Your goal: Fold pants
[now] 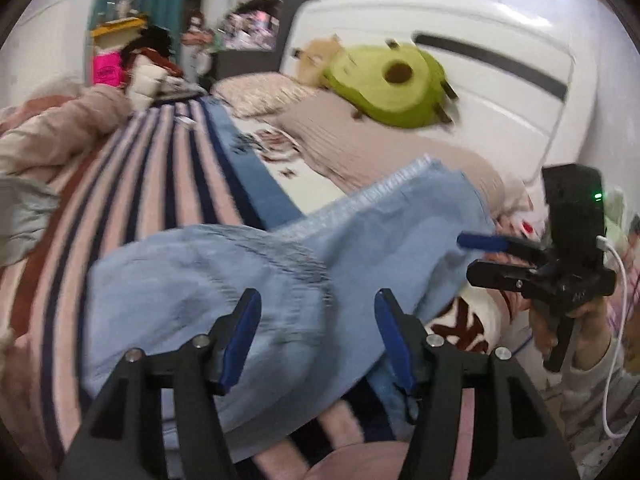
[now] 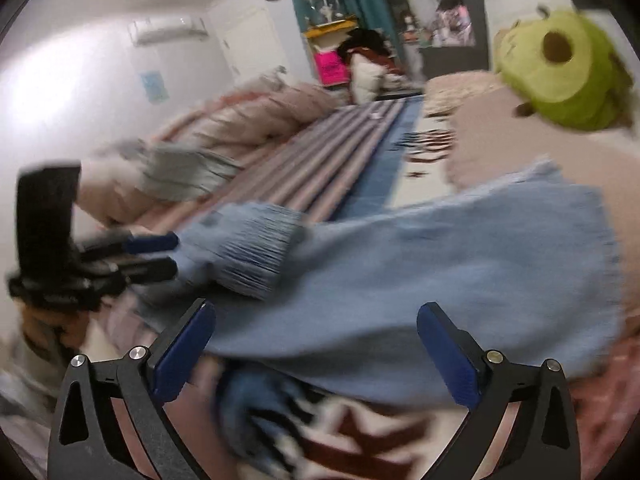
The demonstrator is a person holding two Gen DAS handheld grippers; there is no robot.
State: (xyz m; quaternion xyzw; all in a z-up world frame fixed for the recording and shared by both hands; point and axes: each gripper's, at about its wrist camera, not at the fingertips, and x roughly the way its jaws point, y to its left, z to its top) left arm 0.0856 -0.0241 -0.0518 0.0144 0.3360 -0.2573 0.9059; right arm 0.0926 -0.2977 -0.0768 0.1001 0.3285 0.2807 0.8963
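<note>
Light blue pants (image 1: pixel 240 280) lie spread on the bed, crumpled and partly doubled over. In the right wrist view the pants (image 2: pixel 440 256) stretch from a ribbed waistband (image 2: pixel 256 248) at the left to frayed leg ends at the right. My left gripper (image 1: pixel 318 328) hovers over the cloth with its blue pads apart, and nothing is pinched between them. My right gripper (image 2: pixel 320 340) stands wide open just above the near edge of the pants. From the left wrist view the right gripper (image 1: pixel 476 258) sits at the pants' right end, held by a hand. The left gripper (image 2: pixel 160 256) appears beside the waistband.
A striped pink and navy blanket (image 1: pixel 140 180) covers the bed under the pants. A green plush toy (image 1: pixel 392 80) rests on beige pillows (image 1: pixel 360 136) against the white headboard (image 1: pixel 500 92). A bunched pink quilt (image 2: pixel 248 120) and a grey garment (image 2: pixel 188 172) lie along the bed's far side.
</note>
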